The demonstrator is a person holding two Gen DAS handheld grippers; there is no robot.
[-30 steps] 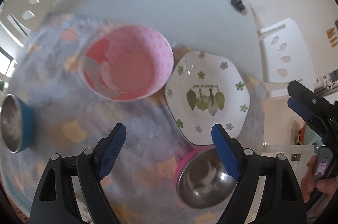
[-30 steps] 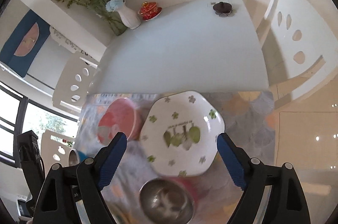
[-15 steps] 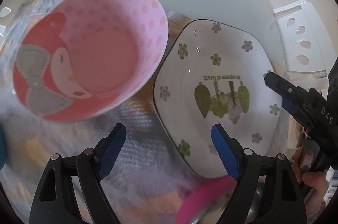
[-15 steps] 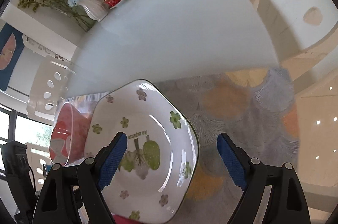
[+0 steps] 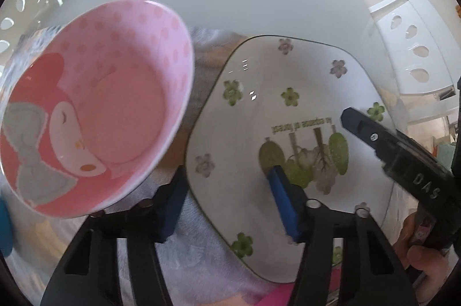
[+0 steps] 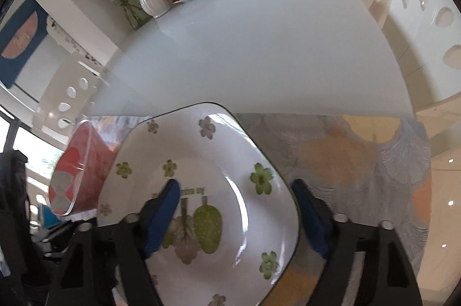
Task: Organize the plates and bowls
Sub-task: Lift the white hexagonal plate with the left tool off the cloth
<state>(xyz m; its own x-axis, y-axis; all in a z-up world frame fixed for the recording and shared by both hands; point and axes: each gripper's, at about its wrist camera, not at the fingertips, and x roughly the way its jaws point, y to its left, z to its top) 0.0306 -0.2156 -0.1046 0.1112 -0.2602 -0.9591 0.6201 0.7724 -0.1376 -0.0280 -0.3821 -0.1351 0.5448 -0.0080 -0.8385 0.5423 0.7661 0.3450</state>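
Two claws straddle opposite edges of the white hexagonal plate (image 5: 288,115). My left claw (image 5: 227,205) stands partly open: one blue pad lies over the plate's leaf print, the other beyond its left edge, over the patterned cloth (image 5: 201,262). My right claw (image 6: 237,216) is likewise partly open, one finger above the plate's centre, the other outside its right edge. I cannot tell whether either pad touches the plate. Just left of the plate sits the pink bowl (image 5: 95,110), tilted. Beyond the plate's far edge extends the bare white surface (image 6: 259,46).
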